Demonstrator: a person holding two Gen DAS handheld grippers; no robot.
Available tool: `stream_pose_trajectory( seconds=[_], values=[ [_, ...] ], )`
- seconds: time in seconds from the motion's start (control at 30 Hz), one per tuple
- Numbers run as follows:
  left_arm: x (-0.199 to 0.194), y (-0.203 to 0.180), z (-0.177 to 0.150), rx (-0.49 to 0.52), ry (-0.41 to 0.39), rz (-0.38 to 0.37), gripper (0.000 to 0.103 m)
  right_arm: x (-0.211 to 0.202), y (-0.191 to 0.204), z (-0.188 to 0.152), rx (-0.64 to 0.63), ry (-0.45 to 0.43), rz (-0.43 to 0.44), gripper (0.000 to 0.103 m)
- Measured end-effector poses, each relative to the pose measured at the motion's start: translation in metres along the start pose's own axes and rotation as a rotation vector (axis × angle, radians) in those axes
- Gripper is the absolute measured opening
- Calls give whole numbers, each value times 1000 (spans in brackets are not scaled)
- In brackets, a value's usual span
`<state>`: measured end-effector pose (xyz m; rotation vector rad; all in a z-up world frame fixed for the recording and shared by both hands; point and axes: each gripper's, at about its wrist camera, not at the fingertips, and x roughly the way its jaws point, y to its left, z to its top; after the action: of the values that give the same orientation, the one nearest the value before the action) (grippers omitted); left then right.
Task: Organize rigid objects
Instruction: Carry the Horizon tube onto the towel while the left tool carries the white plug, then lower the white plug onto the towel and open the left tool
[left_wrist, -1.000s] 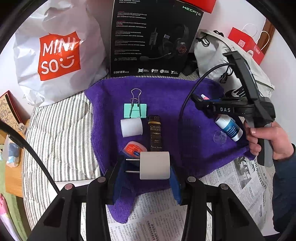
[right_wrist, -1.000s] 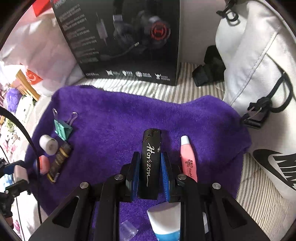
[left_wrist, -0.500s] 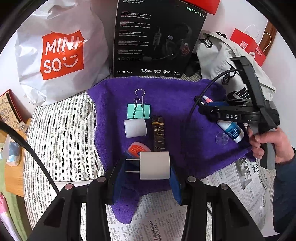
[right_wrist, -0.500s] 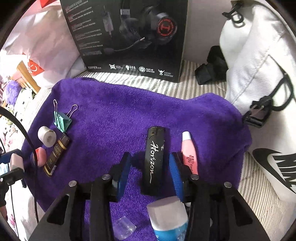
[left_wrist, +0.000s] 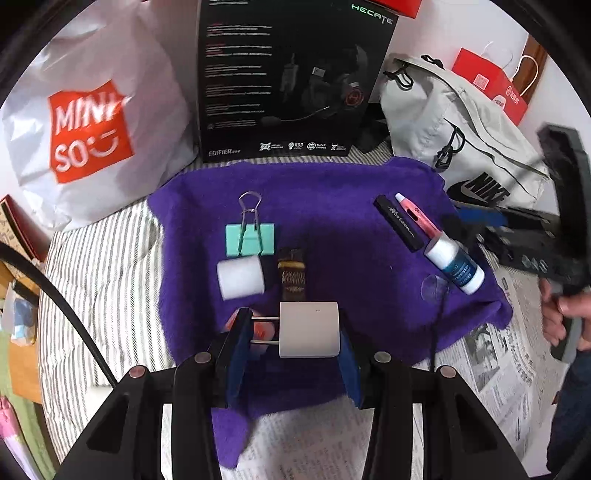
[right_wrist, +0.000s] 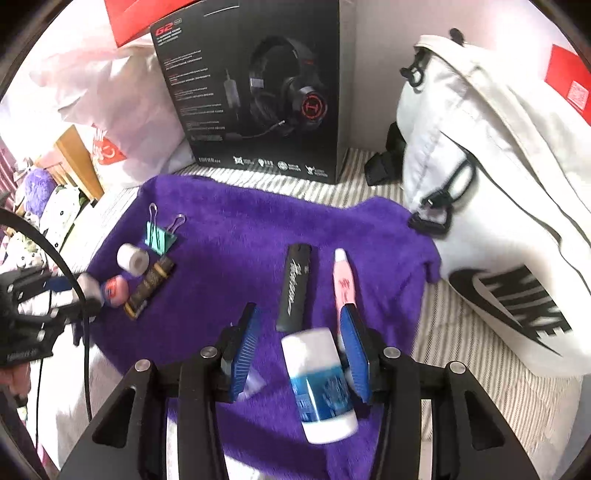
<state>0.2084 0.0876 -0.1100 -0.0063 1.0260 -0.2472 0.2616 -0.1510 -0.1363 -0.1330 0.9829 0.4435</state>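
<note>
My left gripper (left_wrist: 293, 328) is shut on a white plug adapter (left_wrist: 308, 329), held over the purple towel (left_wrist: 332, 206) near its front edge. Beyond it lie a brown lighter (left_wrist: 292, 277), a white roll (left_wrist: 240, 277), a teal binder clip (left_wrist: 250, 238) and a small red tin (right_wrist: 115, 291), partly hidden. My right gripper (right_wrist: 301, 345) is open and empty, drawn back from the black Horizon lighter (right_wrist: 294, 286). A pink tube (right_wrist: 343, 282) lies right of that lighter. A blue-and-white bottle (right_wrist: 317, 380) lies below the jaws.
A black headset box (left_wrist: 291, 81) stands at the back, a Miniso bag (left_wrist: 92, 122) at back left, a white Nike bag (right_wrist: 498, 206) on the right. Newspaper (left_wrist: 491, 362) lies at front right. A clear cap (left_wrist: 434, 288) rests by the bottle.
My right gripper opened, let go of the black Horizon lighter on the towel, and pulled back toward me. My left gripper moved forward over the red tin, still holding the adapter.
</note>
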Motion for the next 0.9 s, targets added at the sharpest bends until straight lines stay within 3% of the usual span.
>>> stream_pose_trajectory(
  seconds=[0.4,0.9],
  values=[
    [34,-23,20,25,28,-29,41,-6,-8,-38,10,18,46,45],
    [72,-48,43,108,49,0,41,-11,-12,-61,50,16,60,45]
  ],
)
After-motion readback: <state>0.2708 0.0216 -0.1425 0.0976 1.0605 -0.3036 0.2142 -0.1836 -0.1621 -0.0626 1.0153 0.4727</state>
